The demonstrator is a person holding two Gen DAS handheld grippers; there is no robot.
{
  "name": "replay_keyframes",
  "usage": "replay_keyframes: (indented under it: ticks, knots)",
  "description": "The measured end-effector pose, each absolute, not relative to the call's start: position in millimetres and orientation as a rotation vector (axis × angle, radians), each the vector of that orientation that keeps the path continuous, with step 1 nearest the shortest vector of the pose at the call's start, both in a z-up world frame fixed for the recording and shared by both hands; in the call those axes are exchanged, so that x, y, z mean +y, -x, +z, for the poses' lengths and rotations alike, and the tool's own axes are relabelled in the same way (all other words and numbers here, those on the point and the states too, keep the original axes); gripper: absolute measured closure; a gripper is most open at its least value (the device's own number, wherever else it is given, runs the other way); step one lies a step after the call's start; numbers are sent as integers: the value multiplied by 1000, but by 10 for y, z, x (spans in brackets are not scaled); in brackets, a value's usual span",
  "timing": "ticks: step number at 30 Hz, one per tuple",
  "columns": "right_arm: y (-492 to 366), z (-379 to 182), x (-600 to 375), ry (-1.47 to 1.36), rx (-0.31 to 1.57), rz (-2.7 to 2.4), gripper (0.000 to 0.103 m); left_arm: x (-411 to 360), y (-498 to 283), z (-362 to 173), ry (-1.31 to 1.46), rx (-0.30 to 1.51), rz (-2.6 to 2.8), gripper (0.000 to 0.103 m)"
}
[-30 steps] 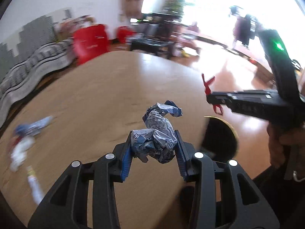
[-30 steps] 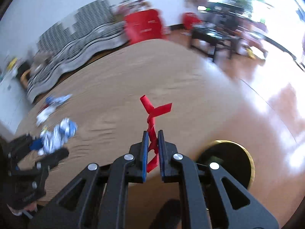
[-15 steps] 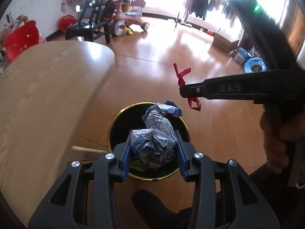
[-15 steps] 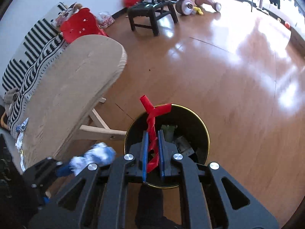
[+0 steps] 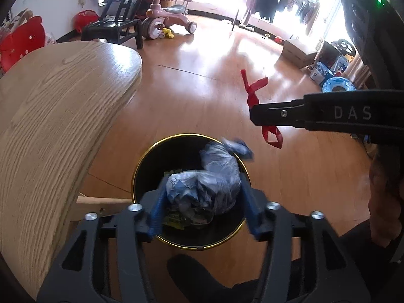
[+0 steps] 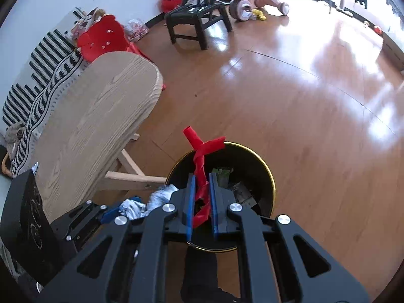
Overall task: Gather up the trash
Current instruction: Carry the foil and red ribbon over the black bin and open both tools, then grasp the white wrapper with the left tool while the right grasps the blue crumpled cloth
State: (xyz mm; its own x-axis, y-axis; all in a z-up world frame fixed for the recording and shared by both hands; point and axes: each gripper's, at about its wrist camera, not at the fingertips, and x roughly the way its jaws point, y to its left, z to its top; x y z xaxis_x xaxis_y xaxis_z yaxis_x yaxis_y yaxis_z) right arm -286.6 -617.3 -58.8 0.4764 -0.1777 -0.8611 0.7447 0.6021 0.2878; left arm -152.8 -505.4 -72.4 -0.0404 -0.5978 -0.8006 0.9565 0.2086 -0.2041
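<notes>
Low in the left wrist frame, the left gripper (image 5: 204,202) hung over the black bin (image 5: 141,166); its jaws had just been opening to release the crumpled wrapper (image 5: 209,181) between them; the right gripper (image 6: 201,199) stayed clamped on the red strip (image 6: 200,166), awaiting its drop.

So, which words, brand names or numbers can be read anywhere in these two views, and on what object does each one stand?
"DAS": white capital letters on the side of the right tongs, seen from the left camera; the edge of the picture may cut the word off.
Yellow-green wrapper in the bin: it has print, too blurred to read.
Crumpled foil bag: its print is too blurred to read.
Nothing else is readable.
</notes>
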Motion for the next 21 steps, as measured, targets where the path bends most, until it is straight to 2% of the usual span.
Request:
replay_keyframes:
  ticks: [1,3,4,5,10,12,14,21]
  knots:
    - [2875,-582,-6169,-730,907,-634,91,-5036,1518,-709,-484,932,-1329,33]
    - [2878,-583,-6162,-737,917,-643,74,-5039,1523,-686,-478,925,-1318,24]
    - [2876,-569,-6159,-735,915,-648,49,-5012,1510,-662,-476,925,-1308,20]
    - [2874,-521,-6134,-721,897,-658,33,-4993,1499,-641,-471,927,-1305,19]
    - [2719,-276,-5966,-665,829,-641,32,-4640,1336,-348,-409,929,-1270,10]
    - [2574,-170,-5840,-640,796,-615,27,-4407,1210,-187,-384,910,-1215,7]
    - [2349,-70,-5654,-600,781,-576,23,-4137,1056,-59,-368,878,-1140,6]
    - [1540,154,-4788,-498,783,-376,22,-2846,325,258,-266,845,-805,6]
